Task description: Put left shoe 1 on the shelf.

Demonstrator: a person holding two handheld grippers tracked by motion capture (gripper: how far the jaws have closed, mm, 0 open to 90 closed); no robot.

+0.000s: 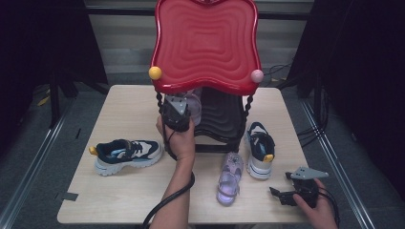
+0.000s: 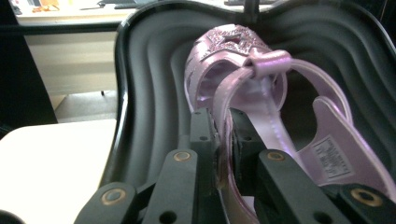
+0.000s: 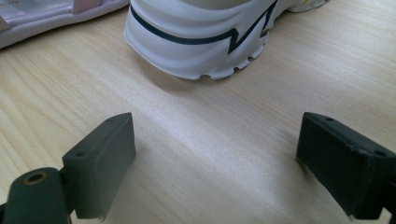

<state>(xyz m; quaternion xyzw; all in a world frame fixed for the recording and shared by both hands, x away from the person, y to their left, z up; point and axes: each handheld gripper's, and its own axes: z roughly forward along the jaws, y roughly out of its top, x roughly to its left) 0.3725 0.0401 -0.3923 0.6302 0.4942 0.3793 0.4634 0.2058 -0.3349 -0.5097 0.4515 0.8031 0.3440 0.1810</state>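
Observation:
A pink glittery sandal [image 2: 243, 56] lies in the black lower tray [image 2: 149, 70] of a two-tier rack. My left gripper [image 2: 223, 126] is shut on the sandal's heel strap, which is pinched between the pads. In the high view the left gripper [image 1: 177, 113] reaches under the red top tray [image 1: 205, 43], with the sandal [image 1: 195, 102] partly hidden beneath it. My right gripper [image 1: 279, 183] rests near the table's front right corner. In its own view the right gripper [image 3: 217, 154] stands open over bare wood, nothing between its jaws.
The matching pink sandal [image 1: 229, 179] lies on the table in front of the rack. A navy and white sneaker [image 1: 126, 155] sits at the left, its mate [image 1: 260, 148] at the right, close ahead of the right gripper. The wooden table [image 1: 124, 200] ends near the front.

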